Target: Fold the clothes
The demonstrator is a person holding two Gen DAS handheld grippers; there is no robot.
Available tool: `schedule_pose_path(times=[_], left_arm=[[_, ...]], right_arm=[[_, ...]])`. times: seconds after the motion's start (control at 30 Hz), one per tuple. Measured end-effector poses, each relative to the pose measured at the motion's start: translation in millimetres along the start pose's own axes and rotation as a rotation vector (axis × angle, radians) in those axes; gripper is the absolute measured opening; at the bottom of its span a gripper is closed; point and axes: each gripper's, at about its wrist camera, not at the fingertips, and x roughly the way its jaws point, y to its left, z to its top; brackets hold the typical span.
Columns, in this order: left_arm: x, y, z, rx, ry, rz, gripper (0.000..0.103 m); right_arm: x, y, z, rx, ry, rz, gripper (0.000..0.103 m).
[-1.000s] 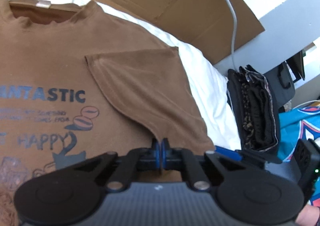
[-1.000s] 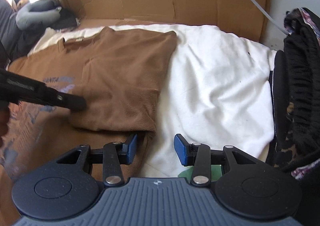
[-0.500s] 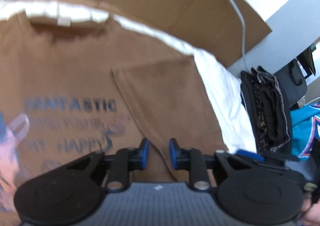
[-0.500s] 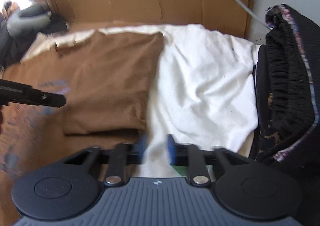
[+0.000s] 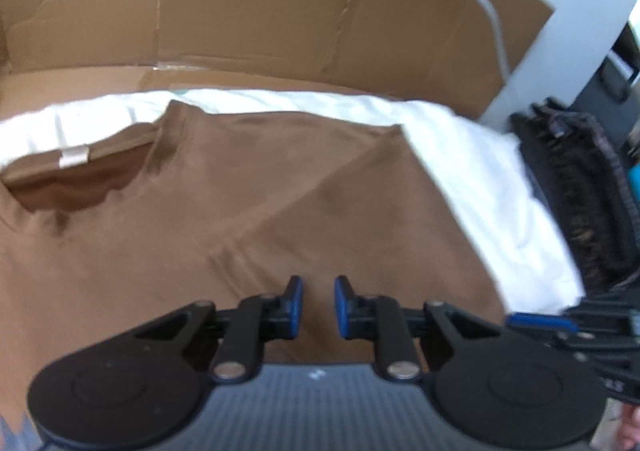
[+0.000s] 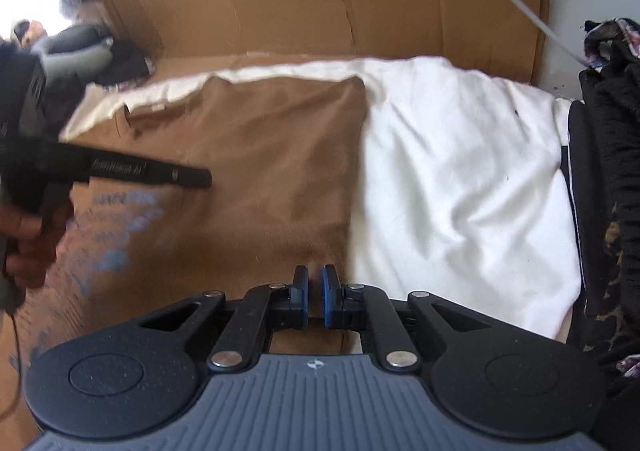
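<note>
A brown T-shirt (image 5: 240,211) lies flat on a white sheet (image 5: 480,171), its sleeve folded in over the chest (image 5: 360,211) and its collar label (image 5: 74,155) at the far left. My left gripper (image 5: 316,303) hovers over the folded sleeve. Its jaws are closing, there is a clear gap, and nothing is between the pads. In the right wrist view my right gripper (image 6: 314,291) is shut, pinching the T-shirt (image 6: 272,155) at its folded right edge. The left gripper (image 6: 200,179) reaches in from the left there, and the right gripper (image 5: 516,319) shows at the left view's right edge.
Brown cardboard (image 5: 280,11) stands behind the sheet, with a grey cable (image 5: 492,11) hanging across it. A stack of dark folded clothes (image 6: 608,171) sits along the right side. The white sheet (image 6: 460,171) is bare between the shirt and that stack. A hand (image 6: 28,235) holds the left gripper.
My left gripper let go of the folded sleeve, opened and moved up the shirt toward the collar. My right gripper closed from wide open at the shirt's right edge.
</note>
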Motion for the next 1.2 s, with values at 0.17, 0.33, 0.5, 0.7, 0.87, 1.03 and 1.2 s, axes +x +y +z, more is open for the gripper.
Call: schedule_pose_path(times=[0.17,0.33,0.5,0.7,0.87,1.03,1.2], left_arm=[[9.8,8.9,5.9,0.02,-0.001,0.037,0.003],[6.8,9.3,9.4,0.022,-0.006,0.07,0.003],[-10.6,-0.1,3.3,-0.005,-0.01,0.041,0.009],[-24.7,-26.7,-12.4,-0.027,0.01,-0.013,0.013],[-25.0,-43.3,-19.6,-0.035,0.038,-0.042,0.015],[-20.5,-59.0,-19.5,0.01,0.04,-0.052,0.016],[-8.9,-70.1,-32.2,0.057,0.055,-0.032,0.016]], right_arm=[[-0.5,-7.3,-14.5,-0.004,0.001,0.01,0.006],[-4.9,-4.8,-10.0,0.001,0.026,0.003,0.006],[-6.9,-1.3,1.1,0.014,-0.031,0.016,0.004],[13.2,-4.6,12.5,0.081,-0.007,0.014,0.005],[15.1,-10.5,16.9,0.098,-0.008,-0.019,0.007],[6.4,-9.9,9.3,0.111,-0.01,-0.003,0.004],[3.2,-2.5,-8.3,0.04,0.016,-0.008,0.008]])
